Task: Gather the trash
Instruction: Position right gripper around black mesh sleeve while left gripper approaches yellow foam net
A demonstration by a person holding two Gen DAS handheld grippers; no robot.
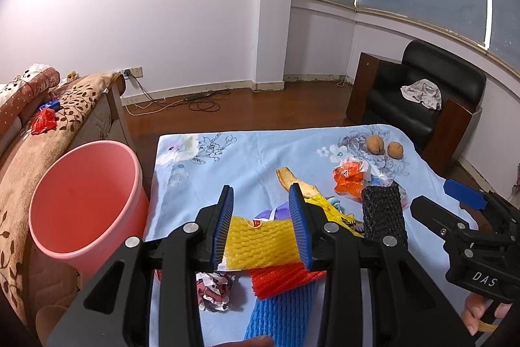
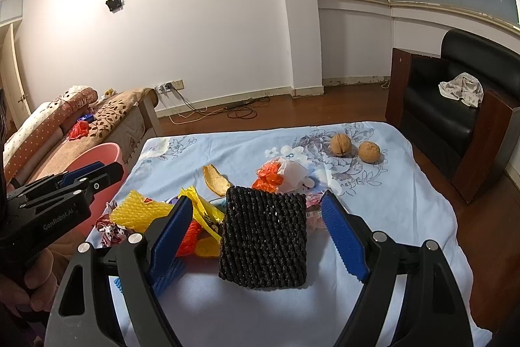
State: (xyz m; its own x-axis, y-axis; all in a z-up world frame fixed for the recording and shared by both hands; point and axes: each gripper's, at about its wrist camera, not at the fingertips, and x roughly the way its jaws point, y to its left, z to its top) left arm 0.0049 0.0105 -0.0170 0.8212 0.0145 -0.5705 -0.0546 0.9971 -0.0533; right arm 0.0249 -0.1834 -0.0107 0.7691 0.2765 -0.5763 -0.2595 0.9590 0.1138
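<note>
My left gripper (image 1: pixel 261 223) has its pads on both sides of a yellow foam net (image 1: pixel 261 244) and is shut on it, just above the blue flowered cloth (image 1: pixel 234 161). Under it lie a red foam net (image 1: pixel 282 280), a blue foam net (image 1: pixel 279 311) and a crumpled wrapper (image 1: pixel 214 291). My right gripper (image 2: pixel 256 236) is open around a black foam net (image 2: pixel 264 238), with gaps on both sides. The pink bin (image 1: pixel 84 204) stands left of the table.
A peel (image 2: pixel 214 179), an orange plastic bag (image 2: pixel 271 178), a yellow wrapper (image 2: pixel 204 210) and two walnuts (image 2: pixel 340 144) lie on the cloth. A sofa (image 1: pixel 48 126) stands behind the bin. A black armchair (image 2: pixel 455 113) stands at the right.
</note>
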